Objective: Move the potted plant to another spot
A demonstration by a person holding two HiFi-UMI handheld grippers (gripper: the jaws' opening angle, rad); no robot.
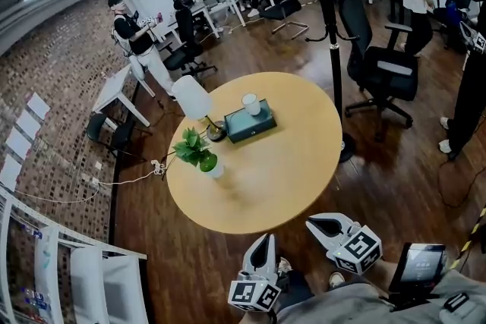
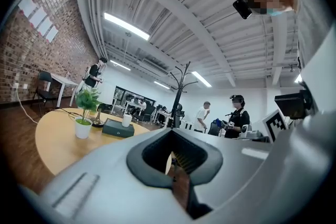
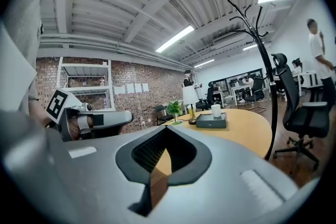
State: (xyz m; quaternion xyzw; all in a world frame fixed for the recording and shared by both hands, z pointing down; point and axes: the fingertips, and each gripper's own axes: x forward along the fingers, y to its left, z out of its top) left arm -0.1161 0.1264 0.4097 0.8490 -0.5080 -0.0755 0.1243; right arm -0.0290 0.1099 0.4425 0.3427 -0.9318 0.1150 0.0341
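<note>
Round wooden table [image 1: 288, 186], office floor. Potted plant [image 1: 199, 152]: upright, stem vertical, at the table's 9 o'clock edge, beside lamp [image 1: 191, 96]. Left gripper [image 1: 263, 240]: jaws closed, empty; plant at its 11 o'clock, well apart. Right gripper [image 1: 313, 223]: jaws closed, empty; farther from plant.

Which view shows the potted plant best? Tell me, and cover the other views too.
The left gripper view: the potted plant stands side-on, white pot and leaves clear. The head view shows it from above. The right gripper view shows it small and distant.
</note>
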